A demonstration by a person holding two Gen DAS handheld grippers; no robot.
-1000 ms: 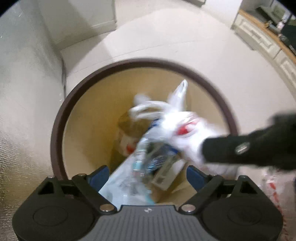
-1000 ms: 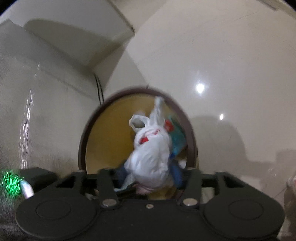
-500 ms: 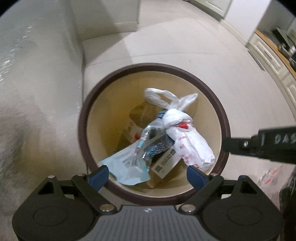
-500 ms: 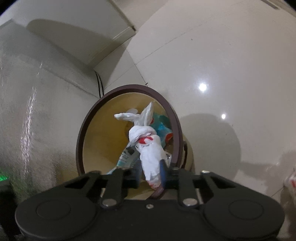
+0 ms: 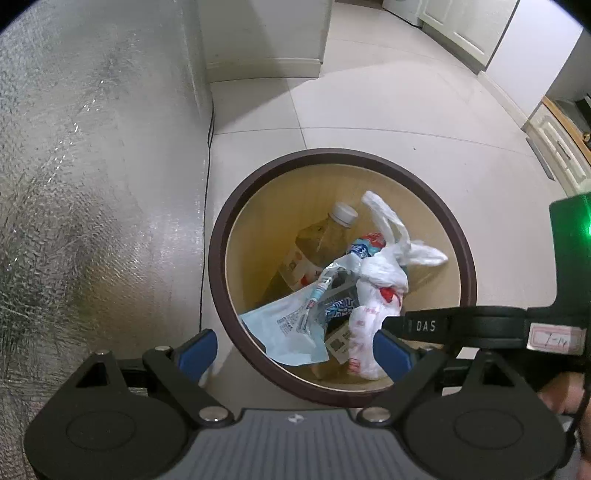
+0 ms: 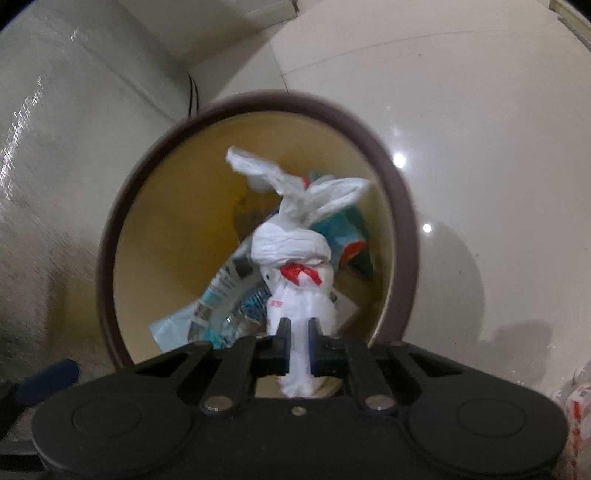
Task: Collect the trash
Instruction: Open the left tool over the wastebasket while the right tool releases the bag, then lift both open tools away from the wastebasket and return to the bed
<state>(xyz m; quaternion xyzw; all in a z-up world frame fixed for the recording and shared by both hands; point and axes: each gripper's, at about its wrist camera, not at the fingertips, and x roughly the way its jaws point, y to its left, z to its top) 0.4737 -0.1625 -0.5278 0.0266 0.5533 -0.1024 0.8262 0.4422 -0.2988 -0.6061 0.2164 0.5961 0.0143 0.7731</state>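
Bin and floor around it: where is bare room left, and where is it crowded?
Free: tiled floor beyond the bin, up to the white cabinet; also the bin's inner wall left of the bottle. Crowded: the bin's near right, where wrappers and the white bag pile up.

L gripper (image 5: 295, 350) wide open, R gripper (image 6: 300, 345) clamped

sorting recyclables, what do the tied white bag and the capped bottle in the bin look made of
White bag: thin, soft plastic film by its crinkles and knotted handles, pinched in the right gripper. Bottle: likely clear plastic, see-through with a white cap and label.
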